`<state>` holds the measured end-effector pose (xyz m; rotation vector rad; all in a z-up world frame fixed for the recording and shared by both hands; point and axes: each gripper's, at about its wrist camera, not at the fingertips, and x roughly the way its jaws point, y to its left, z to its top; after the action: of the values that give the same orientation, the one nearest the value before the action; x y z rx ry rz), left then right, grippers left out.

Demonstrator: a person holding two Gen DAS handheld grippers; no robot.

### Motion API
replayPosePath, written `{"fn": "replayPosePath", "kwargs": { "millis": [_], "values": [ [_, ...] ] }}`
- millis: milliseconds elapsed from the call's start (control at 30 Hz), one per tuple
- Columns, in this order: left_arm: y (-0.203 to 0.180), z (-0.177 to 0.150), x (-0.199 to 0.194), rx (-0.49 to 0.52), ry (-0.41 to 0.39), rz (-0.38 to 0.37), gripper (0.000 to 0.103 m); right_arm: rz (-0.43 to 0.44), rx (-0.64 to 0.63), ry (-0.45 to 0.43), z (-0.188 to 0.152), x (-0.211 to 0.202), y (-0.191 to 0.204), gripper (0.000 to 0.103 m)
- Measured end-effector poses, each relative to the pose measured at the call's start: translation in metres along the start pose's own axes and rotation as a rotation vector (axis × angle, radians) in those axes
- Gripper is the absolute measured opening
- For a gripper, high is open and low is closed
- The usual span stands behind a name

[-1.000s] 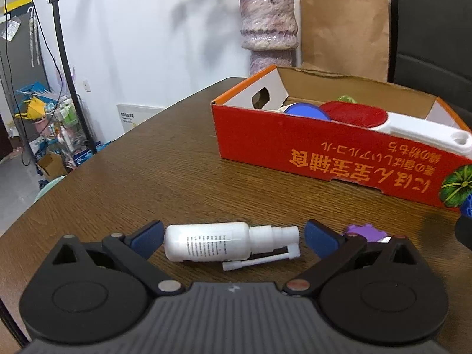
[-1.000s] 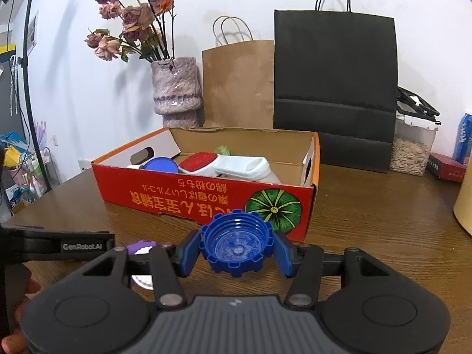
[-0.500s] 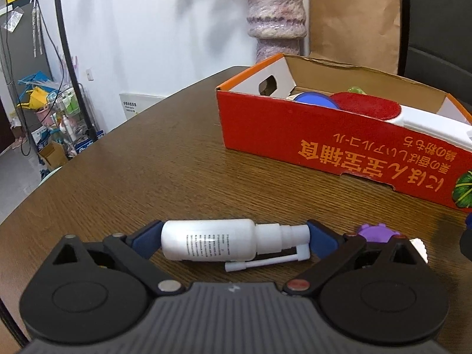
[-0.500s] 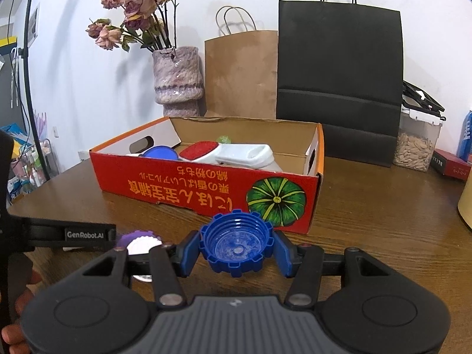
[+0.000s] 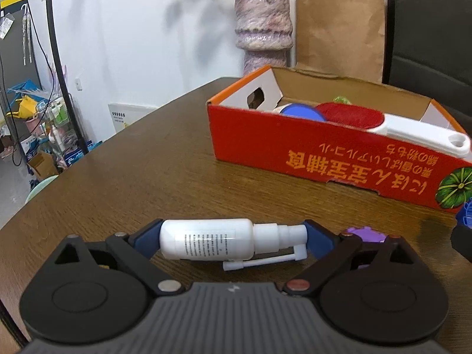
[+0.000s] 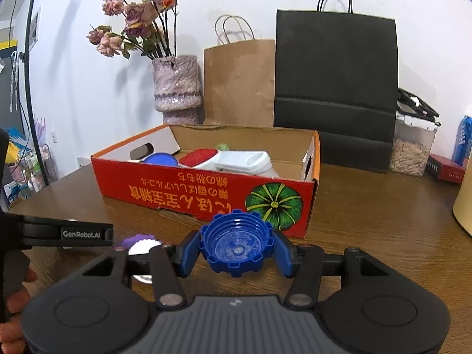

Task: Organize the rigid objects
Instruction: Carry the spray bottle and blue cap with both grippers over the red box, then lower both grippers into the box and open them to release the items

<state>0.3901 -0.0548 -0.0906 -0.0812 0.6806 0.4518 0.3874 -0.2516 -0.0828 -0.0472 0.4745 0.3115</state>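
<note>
On the brown wooden worktop, near edge:
Left claw: jaws set wide, blue pads against both ends of the white spray bottle, gripping it lengthwise; last of the closing travel is very slight.
Spray bottle position: lying on its side across the left claw, base to the left, nozzle to the right, thin white tube folded just below the nozzle; whether it is lifted off the worktop cannot be told.
Right claw: closed on the blue threaded cap, one blue pad on each side of its ribbed rim.
Blue cap position: open side facing the camera, held in front of the near right corner of the red cardboard box.
Red box: on the worktop, far from both claws, open top, orange lettering and a green pumpkin print on its near wall.
Box contents: blue round lid at left, red-faced brush with white handle at centre, small green item at the far wall.
Purple cap: on the worktop between the two claws, partly hidden by the claw linkage.
Person: fingertips visible at the far left edge of the right wrist view.
Background, far side: pink vase with dried flowers, brown paper bag, black paper bag.
</note>
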Motion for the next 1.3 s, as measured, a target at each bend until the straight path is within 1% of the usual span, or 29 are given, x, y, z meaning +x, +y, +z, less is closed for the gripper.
{"fn": "replayPosePath", "kwargs": {
  "millis": [233, 500, 733, 1067, 1300],
  "values": [
    [0.005, 0.004, -0.01, -0.011, -0.042, -0.021, 0.099, -0.02, 0.005, -0.028, 0.003, -0.008, 0.003, 0.052],
    [0.008, 0.009, -0.029, 0.001, -0.094, -0.087, 0.1, -0.04, 0.023, -0.059, 0.007, -0.017, 0.009, 0.052],
    [0.014, 0.017, -0.038, 0.002, -0.121, -0.141, 0.1, -0.047, 0.034, -0.091, 0.015, -0.023, 0.018, 0.052],
    [0.013, 0.044, -0.046, 0.037, -0.185, -0.182, 0.1, -0.054, 0.05, -0.141, 0.033, -0.02, 0.033, 0.052],
    [0.007, 0.063, -0.038, 0.025, -0.205, -0.211, 0.1, -0.069, 0.057, -0.155, 0.047, -0.01, 0.034, 0.052]
  ]
}}
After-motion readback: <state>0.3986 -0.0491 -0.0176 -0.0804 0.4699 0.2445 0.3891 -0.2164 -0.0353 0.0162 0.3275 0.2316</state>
